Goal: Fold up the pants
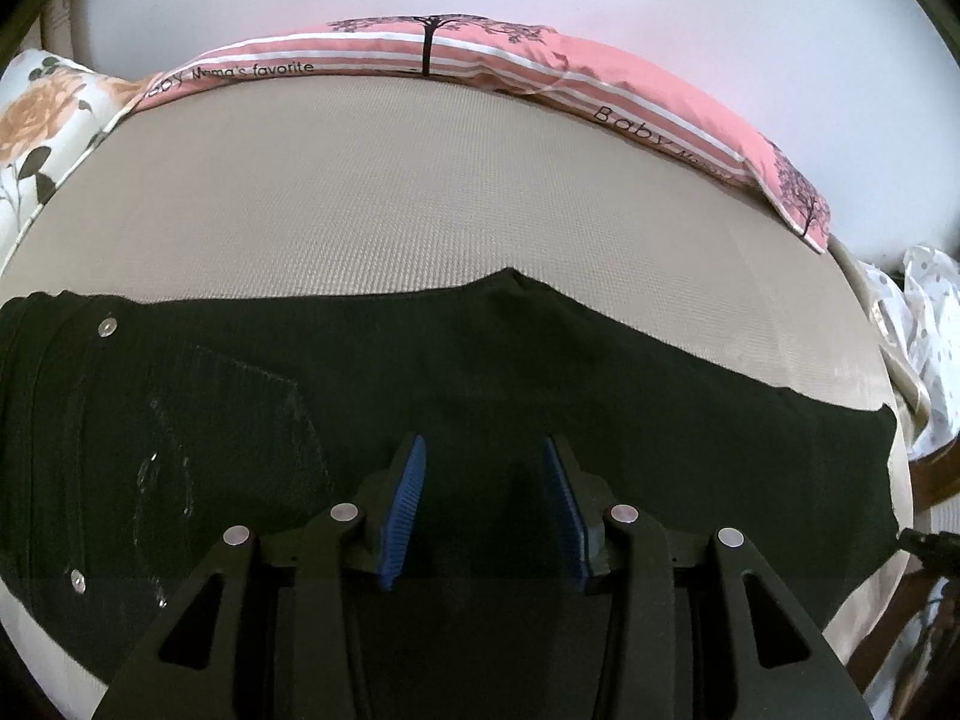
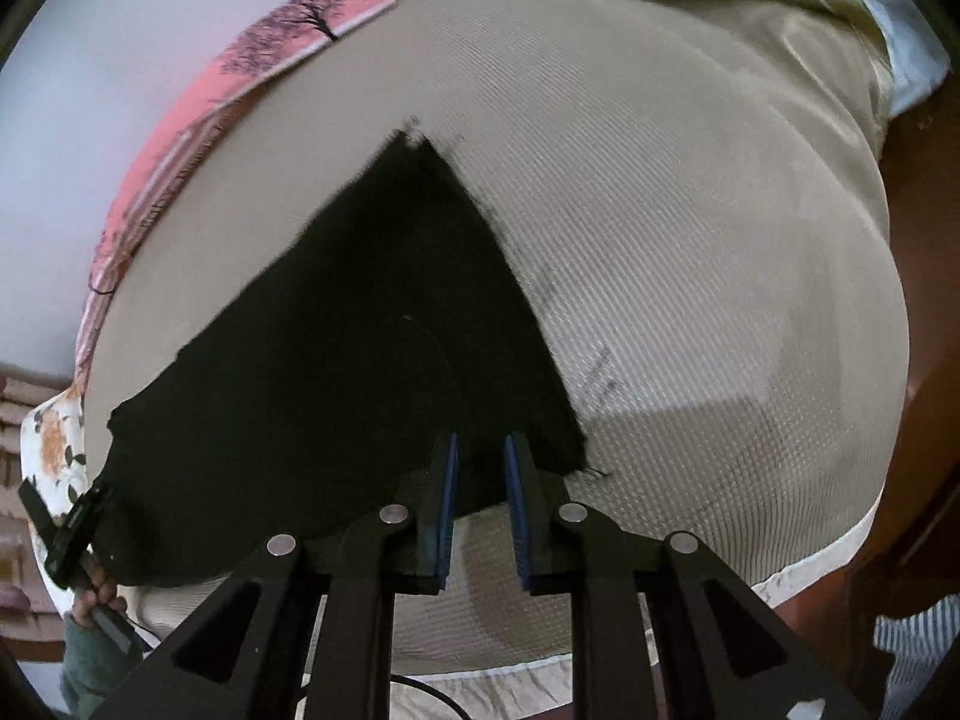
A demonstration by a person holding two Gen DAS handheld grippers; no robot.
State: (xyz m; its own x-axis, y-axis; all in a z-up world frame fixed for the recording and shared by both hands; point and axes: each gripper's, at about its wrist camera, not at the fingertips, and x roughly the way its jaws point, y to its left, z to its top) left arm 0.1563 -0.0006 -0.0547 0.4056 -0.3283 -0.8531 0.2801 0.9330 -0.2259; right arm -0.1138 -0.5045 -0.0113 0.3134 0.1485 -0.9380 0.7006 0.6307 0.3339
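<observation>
Black pants (image 1: 420, 384) lie flat across a beige textured mattress (image 1: 390, 204), waistband with rivets at the left, leg ends at the right. My left gripper (image 1: 485, 450) is open above the middle of the pants, blue pads apart, holding nothing. In the right wrist view the pants (image 2: 336, 348) stretch away to the left, and my right gripper (image 2: 481, 444) is open with its fingertips at the near corner of the leg hem. The fabric lies between the tips, not clamped. The left gripper (image 2: 66, 528) shows at the far left edge.
A pink striped pillow (image 1: 480, 54) lies along the far edge by the white wall. A floral pillow (image 1: 42, 126) sits at the left. Crumpled spotted bedding (image 1: 924, 348) hangs off the right side. The mattress edge and brown wooden frame (image 2: 924, 360) are at the right.
</observation>
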